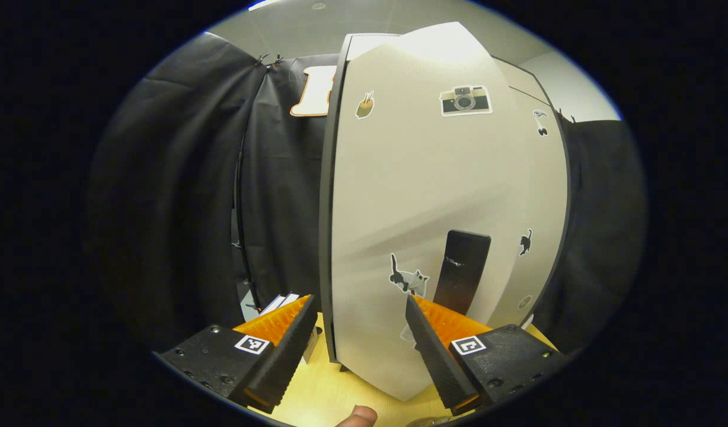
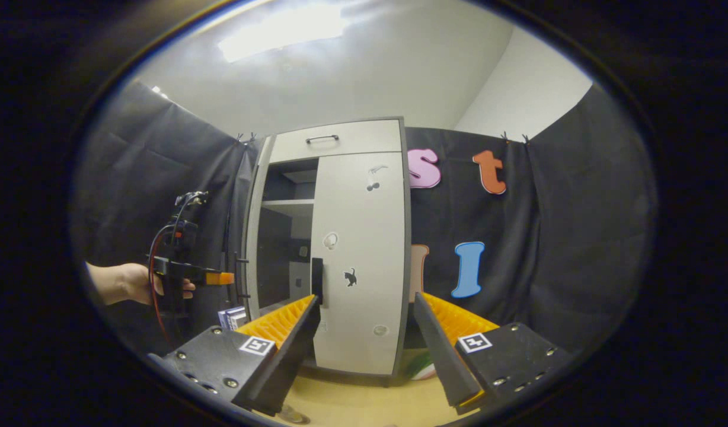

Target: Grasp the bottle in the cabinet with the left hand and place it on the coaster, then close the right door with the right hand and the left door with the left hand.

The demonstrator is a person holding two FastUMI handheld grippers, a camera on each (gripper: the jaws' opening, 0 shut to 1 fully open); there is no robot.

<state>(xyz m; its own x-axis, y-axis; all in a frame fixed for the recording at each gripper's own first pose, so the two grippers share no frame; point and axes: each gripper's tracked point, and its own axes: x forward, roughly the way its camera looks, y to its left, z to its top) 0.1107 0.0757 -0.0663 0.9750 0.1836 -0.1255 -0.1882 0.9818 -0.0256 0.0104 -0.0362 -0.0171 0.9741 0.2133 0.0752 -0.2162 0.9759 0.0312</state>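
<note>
Left gripper (image 1: 359, 323): being held open, just before the left door (image 1: 429, 225).
Right gripper (image 2: 364, 323): being held open, empty.
Right door (image 2: 361, 261): shut.

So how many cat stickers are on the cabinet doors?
2 that I can see: one on the left door by its handle, one on the right door, midway down. More may be hidden.

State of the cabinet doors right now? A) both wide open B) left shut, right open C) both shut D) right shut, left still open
D: in the right gripper view the right door sits flush, while the left door is swung out, exposing the dark shelves, with the left gripper beside it.
</note>
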